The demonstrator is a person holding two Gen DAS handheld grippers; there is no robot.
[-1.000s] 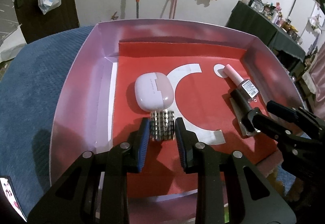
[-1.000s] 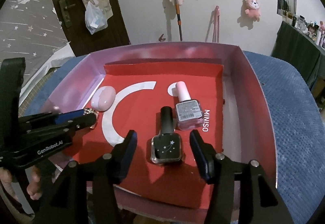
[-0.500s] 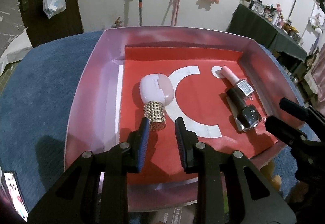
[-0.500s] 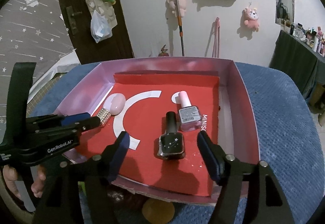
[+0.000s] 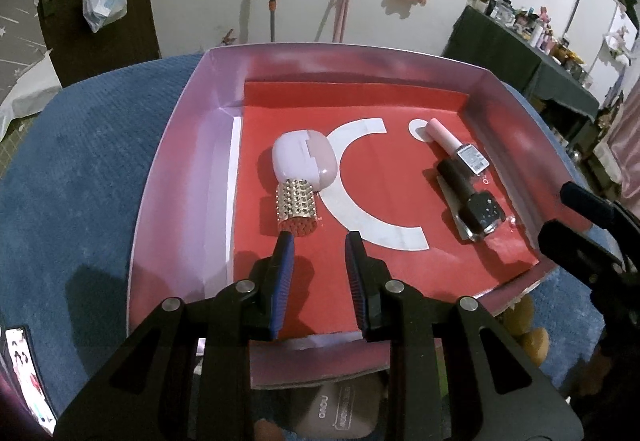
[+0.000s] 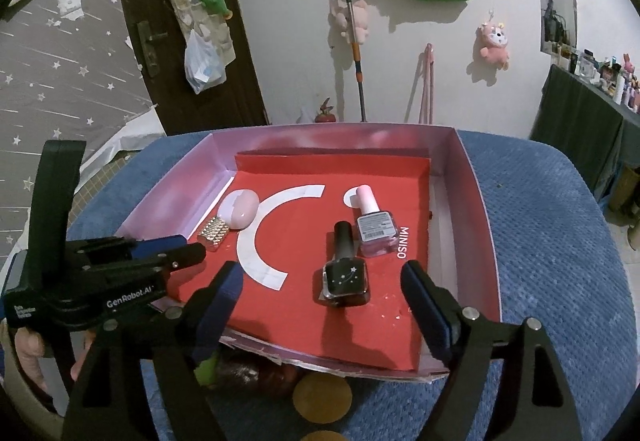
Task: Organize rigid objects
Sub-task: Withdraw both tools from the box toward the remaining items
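Four small things lie in the tray (image 5: 176,145): a pink case (image 5: 304,160) left of the white arc (image 5: 360,185), a studded tube (image 5: 297,207) touching it, and two polish bottles, black (image 6: 345,273) and pink (image 6: 374,227), right of it. My right gripper (image 6: 324,291) has just been opening, nothing pinched. My left gripper (image 5: 320,247) looks apart but empty (at its narrowest). Glass bottles: stiff, slick, breakable; I'd grip the flat sides.

- A blue textured cushion (image 6: 540,241) carries everything.
- A shallow pink box (image 5: 180,169) with a red liner (image 5: 360,249) sits directly on it.
- Some brownish round things (image 6: 322,397) show at the box's near edge.
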